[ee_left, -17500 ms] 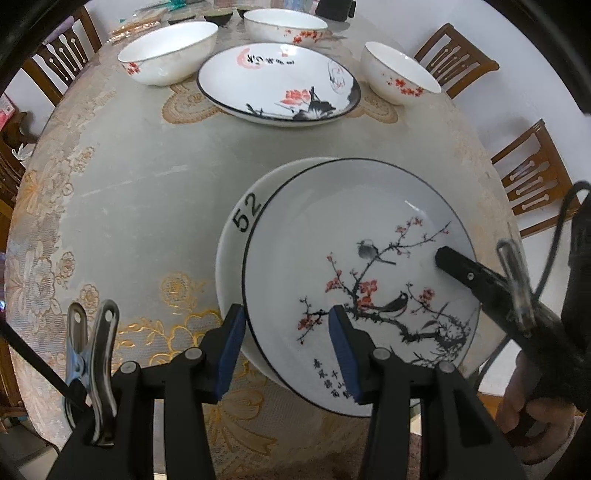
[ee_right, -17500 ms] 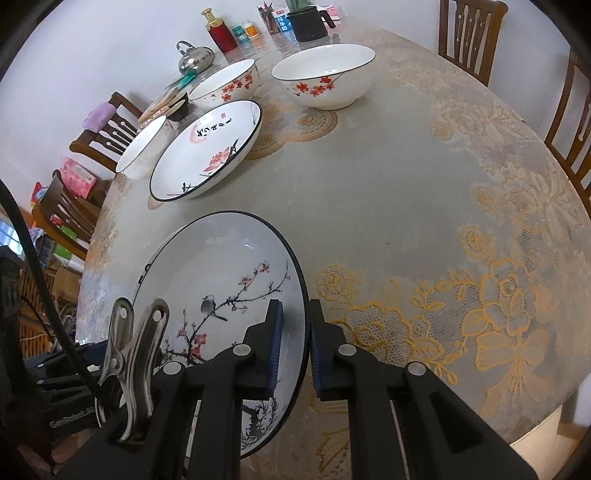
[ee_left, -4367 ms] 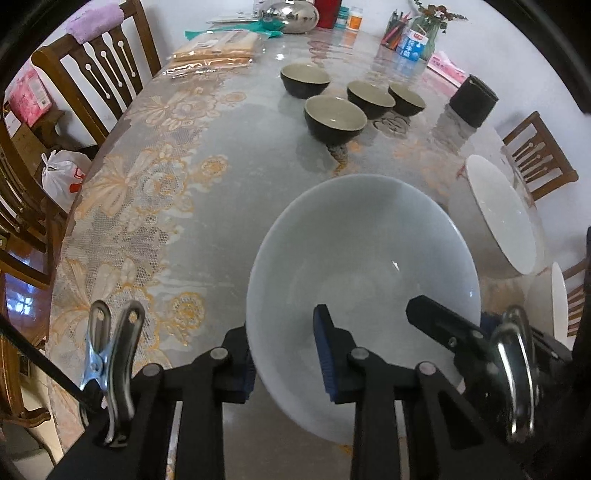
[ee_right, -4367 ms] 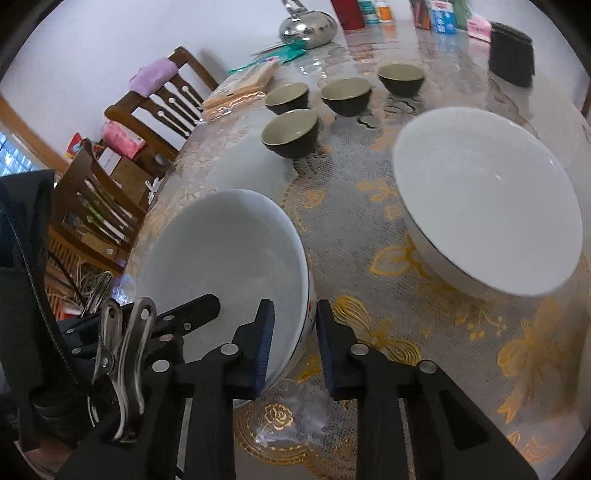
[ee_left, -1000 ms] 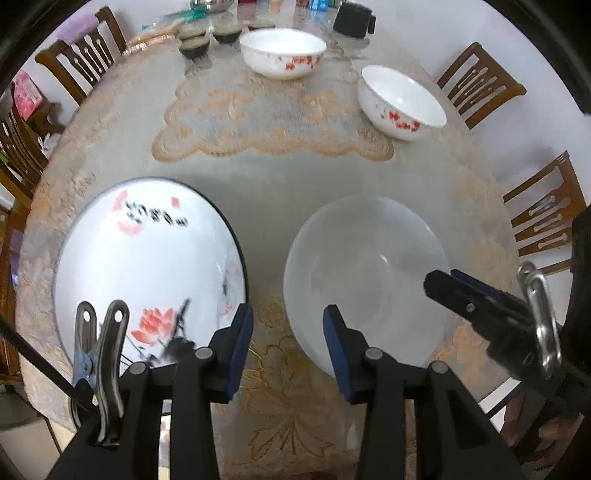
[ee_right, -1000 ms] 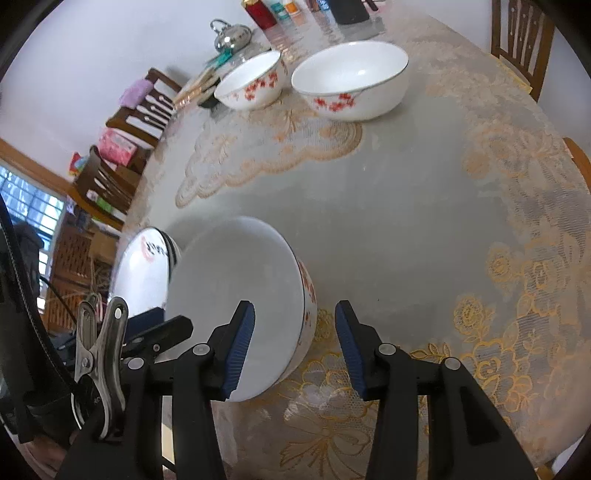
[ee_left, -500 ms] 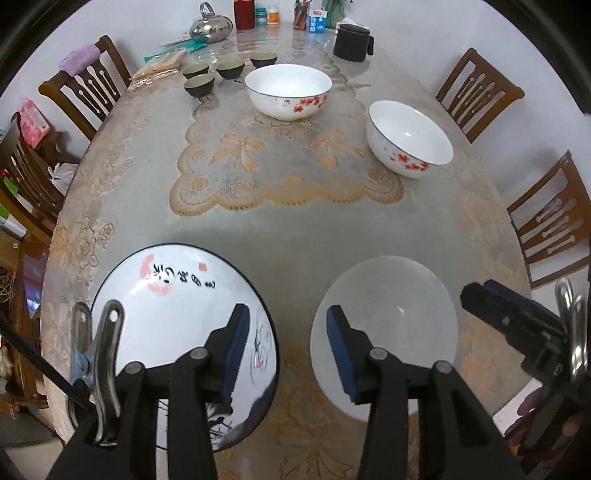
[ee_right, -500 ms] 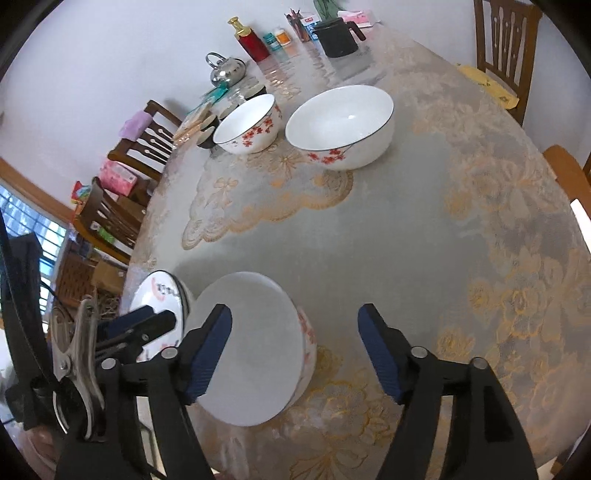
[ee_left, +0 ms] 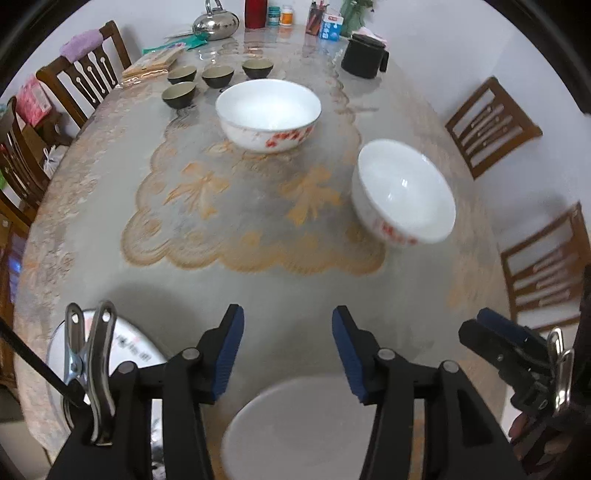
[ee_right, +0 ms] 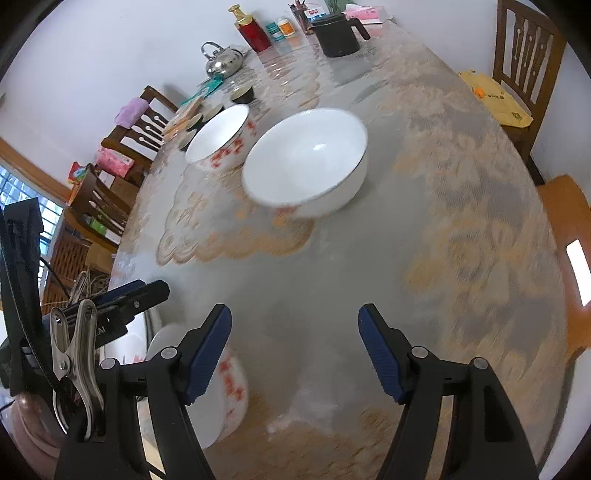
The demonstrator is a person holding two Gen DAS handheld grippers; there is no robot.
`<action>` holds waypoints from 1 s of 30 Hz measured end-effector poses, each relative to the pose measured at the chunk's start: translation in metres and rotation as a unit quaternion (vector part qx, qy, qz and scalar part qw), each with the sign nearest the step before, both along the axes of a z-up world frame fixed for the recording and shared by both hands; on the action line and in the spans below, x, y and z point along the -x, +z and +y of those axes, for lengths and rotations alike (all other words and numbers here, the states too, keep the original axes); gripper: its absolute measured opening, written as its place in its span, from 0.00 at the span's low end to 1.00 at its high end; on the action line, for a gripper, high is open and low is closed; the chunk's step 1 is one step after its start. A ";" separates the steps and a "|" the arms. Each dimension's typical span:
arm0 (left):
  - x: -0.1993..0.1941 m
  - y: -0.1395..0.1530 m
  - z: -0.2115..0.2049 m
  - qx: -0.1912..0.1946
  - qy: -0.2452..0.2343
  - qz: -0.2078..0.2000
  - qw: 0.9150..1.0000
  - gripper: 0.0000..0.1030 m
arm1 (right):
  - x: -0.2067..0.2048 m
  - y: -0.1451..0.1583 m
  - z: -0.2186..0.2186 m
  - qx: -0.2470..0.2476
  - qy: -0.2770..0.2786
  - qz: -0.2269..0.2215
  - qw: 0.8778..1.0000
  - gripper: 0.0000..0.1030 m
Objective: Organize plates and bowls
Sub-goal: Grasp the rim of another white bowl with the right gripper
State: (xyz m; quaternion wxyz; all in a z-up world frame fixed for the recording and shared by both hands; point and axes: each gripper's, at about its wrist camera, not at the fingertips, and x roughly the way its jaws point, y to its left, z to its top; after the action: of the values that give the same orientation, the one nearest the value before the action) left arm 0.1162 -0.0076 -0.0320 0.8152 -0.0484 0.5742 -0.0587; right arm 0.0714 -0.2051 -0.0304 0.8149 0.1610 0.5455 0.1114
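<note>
Lace-covered table (ee_left: 258, 288) fills the frame. Both tools, left tool (ee_left: 287, 350) and right tool (ee_right: 294, 350), are now released, lifted off the white bowl (ee_left: 295, 424) at bottom centre. It appears placed; two bowls remain farther up.

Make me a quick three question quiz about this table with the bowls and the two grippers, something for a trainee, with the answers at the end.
1. True or false: the left gripper is shut on a bowl.
2. How many small dark cups stand near the kettle?
3. Which lies at the near table edge beside the white bowl: A) painted plate, B) kettle, C) black mug?

Key
1. False: both it and the right gripper are open and empty.
2. Four.
3. A.
</note>
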 end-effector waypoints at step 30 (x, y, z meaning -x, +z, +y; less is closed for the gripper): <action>-0.112 -0.036 -0.074 -0.002 0.011 0.015 1.000 0.58 | -0.136 -0.033 -0.022 0.016 0.038 -0.018 0.999 0.47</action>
State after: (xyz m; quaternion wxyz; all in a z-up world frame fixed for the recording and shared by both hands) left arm 0.2287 -0.0819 -0.0679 0.8072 -0.0534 0.5859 -0.0480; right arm 0.2071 -0.2268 -0.0635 0.8223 0.1252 0.5379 0.1370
